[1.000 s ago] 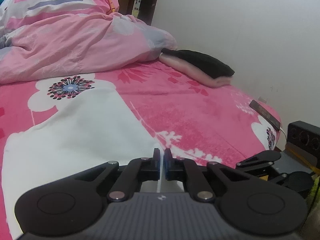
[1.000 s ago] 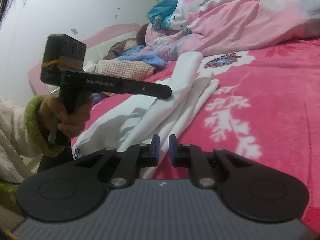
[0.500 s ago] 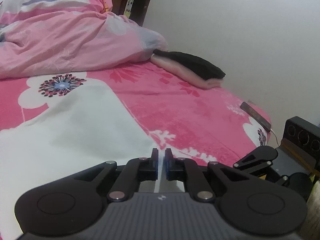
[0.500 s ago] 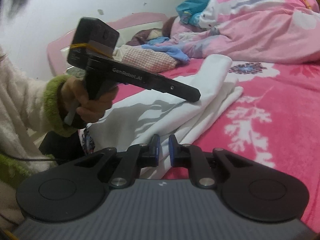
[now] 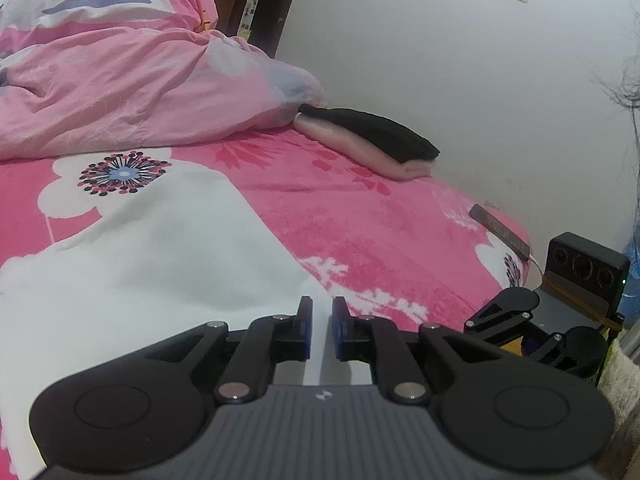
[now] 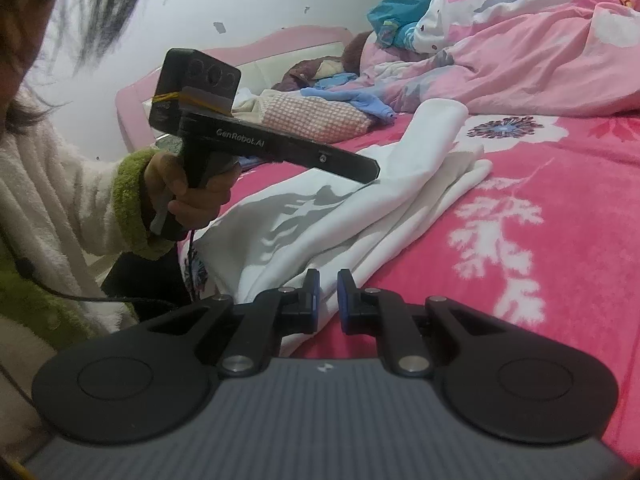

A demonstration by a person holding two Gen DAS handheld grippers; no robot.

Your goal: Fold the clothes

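Note:
A white garment (image 5: 152,264) lies spread on the pink flowered bed (image 5: 360,232), with a folded ridge running away from me in the right wrist view (image 6: 404,200). My left gripper (image 5: 321,322) sits at the garment's near edge. Its jaws are opening, and a narrow gap shows between the blue pads with white cloth still in it. From the right wrist view its black body (image 6: 280,148) is held by a hand (image 6: 188,196), tip on the cloth. My right gripper (image 6: 328,300) is shut with nothing held, just beside the garment's edge.
A heaped pink duvet (image 5: 120,80) fills the far side of the bed. A folded black and pink pile (image 5: 376,140) lies by the wall. A dark slim device (image 5: 500,232) rests at the bed corner. Loose clothes (image 6: 320,112) sit near the headboard.
The left pads, pinched tight on the white cloth a second ago, now stand slightly apart. The right wrist view has rolled and swung left, bringing the hand and sleeve closer.

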